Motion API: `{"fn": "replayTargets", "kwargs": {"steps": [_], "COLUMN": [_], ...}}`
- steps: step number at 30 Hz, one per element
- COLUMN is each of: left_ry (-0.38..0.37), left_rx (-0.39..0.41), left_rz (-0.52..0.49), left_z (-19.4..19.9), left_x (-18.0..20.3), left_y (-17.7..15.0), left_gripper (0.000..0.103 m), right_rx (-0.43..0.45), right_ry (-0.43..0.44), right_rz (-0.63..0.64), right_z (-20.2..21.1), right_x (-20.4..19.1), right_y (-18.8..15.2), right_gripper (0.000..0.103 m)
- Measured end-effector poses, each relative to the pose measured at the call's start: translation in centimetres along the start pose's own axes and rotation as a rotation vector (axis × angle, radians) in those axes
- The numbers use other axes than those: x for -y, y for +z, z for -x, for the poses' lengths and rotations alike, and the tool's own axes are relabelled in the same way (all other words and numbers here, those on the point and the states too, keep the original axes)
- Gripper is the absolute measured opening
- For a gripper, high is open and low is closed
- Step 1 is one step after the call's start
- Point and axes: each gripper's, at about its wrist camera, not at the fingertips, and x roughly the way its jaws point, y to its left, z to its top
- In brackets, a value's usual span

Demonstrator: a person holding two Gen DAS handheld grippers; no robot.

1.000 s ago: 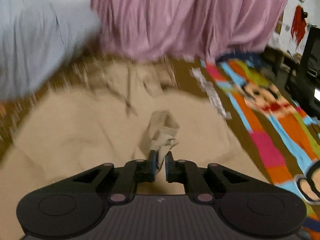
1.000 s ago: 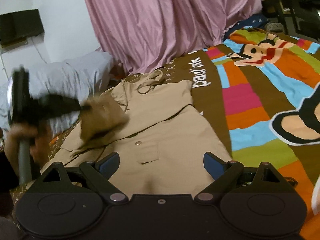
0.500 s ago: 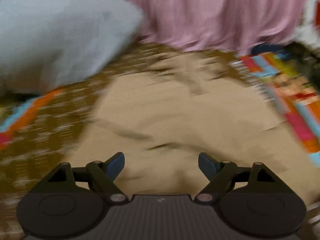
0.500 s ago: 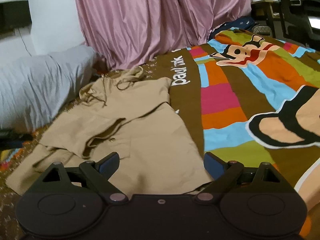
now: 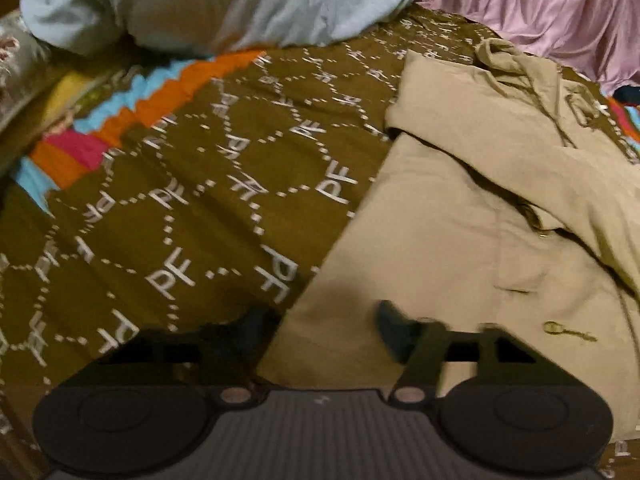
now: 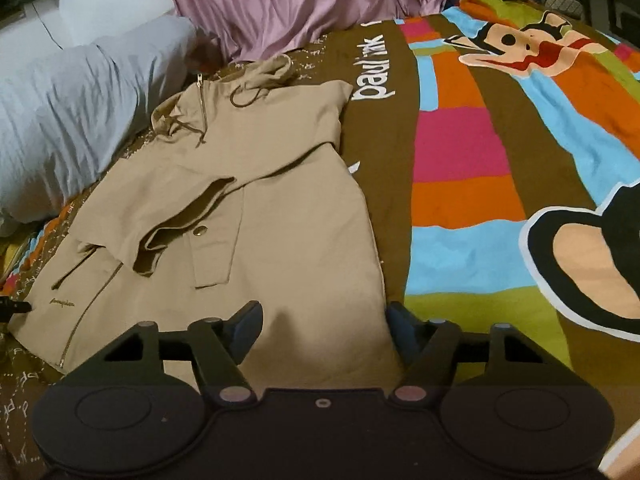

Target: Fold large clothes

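A: Where's the garment rn?

B: Tan hooded jacket lies flat on the bed, on the brown part of the bedspread. Hood end is toward the pink curtain, hem is nearest the cams. One sleeve is folded across the chest, cuff lying near a snap button. Zip runs down the side nearest the grey pillow.

A: Right gripper?

B: Right gripper sits low over the hem, w/ the jacket's right bottom corner just beside its right finger. Jaws have just been closing but there's a wide gap btwn them, approx. half open. Fabric shows under that gap; pads aren't pressing anything, nothing held.

A: And left?

B: Left gripper is at the opposite side of the hem. In its view the jacket fills the right half, and the brown bedspread w/ white "PF" print fills the left. Jacket's edge runs diagonally btwn the fingers: left finger over the bedspread, right finger over the tan cloth. Jaws have just been closing here too, still clearly apart, nothing pinched. View's a bit blurred at the tips, so can't tell if they touch the cloth.

A: Anything else near?

B: Grey pillow lies across the top of the left view, pink curtain at top right. In the right view, the striped cartoon-monkey print on the bedspread runs beside the jacket, w/ white "paul frank" lettering near the shoulder.
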Motion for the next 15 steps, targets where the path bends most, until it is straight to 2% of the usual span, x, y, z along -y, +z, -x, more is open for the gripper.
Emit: {"fn": "replayTargets", "kwargs": {"steps": [1,2,3,4,5,9,12,15], "left_ry": [0.017,0.047,0.056,0.061,0.072,0.117,0.083,0.026], "left_rx": [0.001,0.002,0.002,0.006,0.011,0.054,0.110,0.137], "left_rz": [-0.009,-0.036,-0.056,-0.067,-0.072,-0.104,-0.122,-0.138], "left_z": [0.0,0.1,0.2,0.5,0.7,3.3,6.4,9.8], "left_x": [0.2,0.6,0.9,1.3,1.7,4.0,5.1,5.8], "left_y": [-0.1,0.0,0.1,0.2,0.4,0.9,1.2,1.1], "left_gripper": [0.044,0.027,0.022,0.019,0.017,0.008,0.008,0.008], "right_rx": [-0.004,-0.009,-0.009,-0.006,-0.005,0.043,0.092,0.121], "right_ry": [-0.010,-0.028,-0.044,-0.050,-0.058,-0.024,0.019,0.043], "right_rz": [0.004,0.007,0.013,0.020,0.025,0.003,0.000,0.066], "right_z": [-0.1,-0.2,-0.1,0.0,0.1,1.7,3.9,6.9], "right_x": [-0.1,-0.2,-0.3,-0.3,-0.3,-0.1,-0.5,-1.4], "right_y": [0.0,0.0,0.0,-0.1,-0.1,0.5,1.8,3.4], "right_gripper": [0.058,0.047,0.039,0.018,0.011,0.006,0.004,0.004]}}
